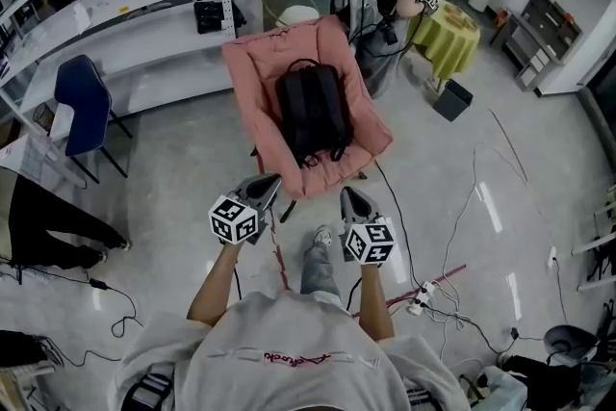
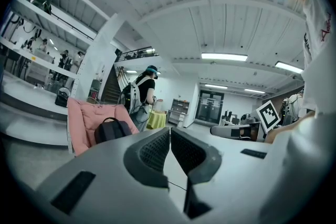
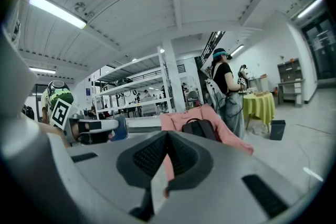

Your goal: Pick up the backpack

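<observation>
Just beyond our light shirt (image 1: pixel 289 366) we hold the left tool (image 1: pixel 267 181) and the right tool (image 1: pixel 348 196) side by side over the floor (image 1: pixel 173 207), each clenched with nothing between its jaws. The black backpack (image 1: pixel 312 111) lies flat on the pink chair (image 1: pixel 252 77) ahead of both tools, apart from them, its handle at the far end
</observation>
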Tool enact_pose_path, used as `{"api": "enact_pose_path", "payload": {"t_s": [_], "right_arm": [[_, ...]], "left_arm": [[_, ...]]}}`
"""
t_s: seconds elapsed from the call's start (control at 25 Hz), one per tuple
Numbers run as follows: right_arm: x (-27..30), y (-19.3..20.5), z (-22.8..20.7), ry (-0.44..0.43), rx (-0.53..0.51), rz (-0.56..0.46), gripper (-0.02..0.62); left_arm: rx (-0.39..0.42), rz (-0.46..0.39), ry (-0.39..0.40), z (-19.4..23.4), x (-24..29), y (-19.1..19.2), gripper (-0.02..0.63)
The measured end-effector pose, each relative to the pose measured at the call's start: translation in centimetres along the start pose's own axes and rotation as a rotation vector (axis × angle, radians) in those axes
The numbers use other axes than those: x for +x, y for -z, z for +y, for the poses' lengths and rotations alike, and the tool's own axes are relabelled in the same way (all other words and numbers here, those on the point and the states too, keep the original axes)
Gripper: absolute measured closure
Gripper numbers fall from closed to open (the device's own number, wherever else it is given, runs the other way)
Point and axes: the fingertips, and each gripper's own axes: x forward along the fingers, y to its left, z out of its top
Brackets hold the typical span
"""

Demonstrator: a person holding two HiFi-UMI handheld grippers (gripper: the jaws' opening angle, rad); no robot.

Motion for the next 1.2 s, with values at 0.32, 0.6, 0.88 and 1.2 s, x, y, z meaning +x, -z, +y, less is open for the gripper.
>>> {"api": "enact_pose_path", "payload": {"t_s": [0.32, 0.6, 0.88, 1.2], "right_arm": [[3.9, -0.5, -2.2, -0.015, 0.009, 0.001, 0.577], [9.3, -2.0, -4.8, -0.04, 0.016, 0.013, 0.577], [14.8, -3.9, -8.2, -0.082, 0.016, 0.034, 0.577], [20.7, -6.4, -13.2, -0.139, 0.023, 0.048, 0.577]], "left_arm": [[0.0, 0.01, -0.013, 2.9, 3.1, -0.2, 0.588], [-0.001, 0.014, -0.038, 6.7, 7.1, -1.8, 0.588], [-0.005, 0.01, -0.074, 10.2, 11.7, -3.7, 0.588], [0.001, 0.026, -0.116, 13.3, 18.0, -5.6, 0.588]]}}
